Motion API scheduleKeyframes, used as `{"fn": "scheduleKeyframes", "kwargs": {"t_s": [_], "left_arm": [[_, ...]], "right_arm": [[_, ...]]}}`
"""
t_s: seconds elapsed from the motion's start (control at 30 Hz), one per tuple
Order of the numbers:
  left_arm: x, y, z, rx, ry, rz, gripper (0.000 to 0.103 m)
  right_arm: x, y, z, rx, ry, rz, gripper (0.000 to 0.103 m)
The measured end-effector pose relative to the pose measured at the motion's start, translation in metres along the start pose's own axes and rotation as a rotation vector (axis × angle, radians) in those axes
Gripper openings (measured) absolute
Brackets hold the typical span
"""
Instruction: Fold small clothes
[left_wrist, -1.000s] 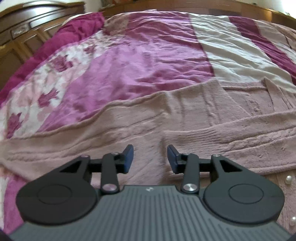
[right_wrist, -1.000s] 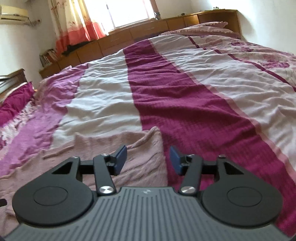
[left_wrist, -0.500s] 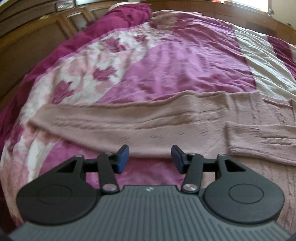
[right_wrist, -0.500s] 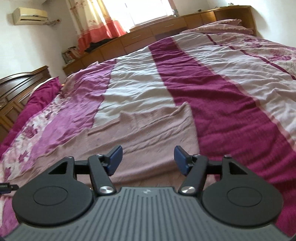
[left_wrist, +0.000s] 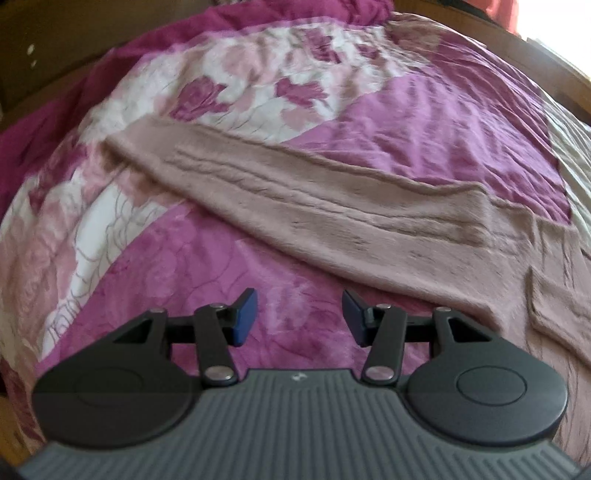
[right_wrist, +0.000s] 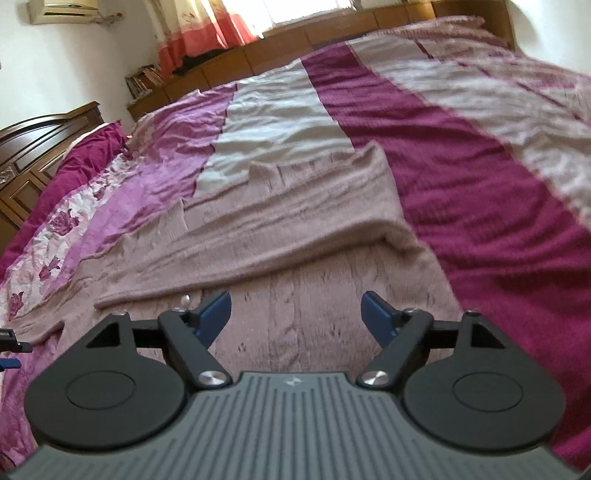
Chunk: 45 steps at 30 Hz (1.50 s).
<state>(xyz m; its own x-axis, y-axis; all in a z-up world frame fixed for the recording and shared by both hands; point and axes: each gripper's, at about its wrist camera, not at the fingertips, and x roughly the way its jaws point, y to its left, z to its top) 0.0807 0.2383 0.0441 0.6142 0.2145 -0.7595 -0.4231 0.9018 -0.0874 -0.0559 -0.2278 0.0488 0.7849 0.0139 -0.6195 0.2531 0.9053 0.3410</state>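
Left wrist view: left gripper (left_wrist: 298, 314) has its jaws spread wide w/ nothing between them, over bare magenta bedspread (left_wrist: 207, 258). Dusty-pink knit sweater (left_wrist: 369, 225) lies flat on the bed; one long sleeve (left_wrist: 229, 173) runs diagonally toward the bed's left edge, cuff end resting on the floral white/pink band. Sleeve's lower edge passes just beyond the fingertips, not touching them. Sweater body sits to the right, under and past the right finger's arm. Open bedspread fills the space left of and in front of the fingers; the bed's left edge drops off to dark wood at the top left.

Right wrist view: right gripper (right_wrist: 295, 315) is also spread wide, holding nothing, over the sweater (right_wrist: 306, 295) itself. Second sleeve (right_wrist: 266, 229) is folded across the body, its edge running diagonally just ahead of the fingertips. A small pearly button (right_wrist: 184, 299) shows beside the left finger. Sweater's right edge meets the dark magenta stripe (right_wrist: 480, 221); broad clear bedspread lies beyond toward the far edge, wooden cabinets (right_wrist: 258, 70) and curtain (right_wrist: 207, 33) behind. Frame is slightly blurred.
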Motion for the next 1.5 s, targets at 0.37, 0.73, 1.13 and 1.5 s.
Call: {"fn": "scheduleKeyframes", "kwargs": {"t_s": [0.37, 0.73, 1.13, 1.5], "left_arm": [[0.03, 0.044, 0.017, -0.28, -0.029, -0.102, 0.053], [0.062, 0.053, 0.048, -0.369, -0.043, -0.057, 0.052], [0.092, 0.047, 0.071, -0.229, -0.077, 0.003, 0.053], [0.087, 0.038, 0.078, -0.106, -0.096, -0.008, 0.011]], "right_arm": [[0.021, 0.007, -0.021, -0.041, 0.009, -0.063, 0.089], [0.027, 0.012, -0.026, -0.088, 0.006, -0.087, 0.091], [0.028, 0.012, -0.028, -0.104, 0.005, -0.09, 0.091], [0.028, 0.014, -0.03, -0.114, 0.0, -0.089, 0.092]]}}
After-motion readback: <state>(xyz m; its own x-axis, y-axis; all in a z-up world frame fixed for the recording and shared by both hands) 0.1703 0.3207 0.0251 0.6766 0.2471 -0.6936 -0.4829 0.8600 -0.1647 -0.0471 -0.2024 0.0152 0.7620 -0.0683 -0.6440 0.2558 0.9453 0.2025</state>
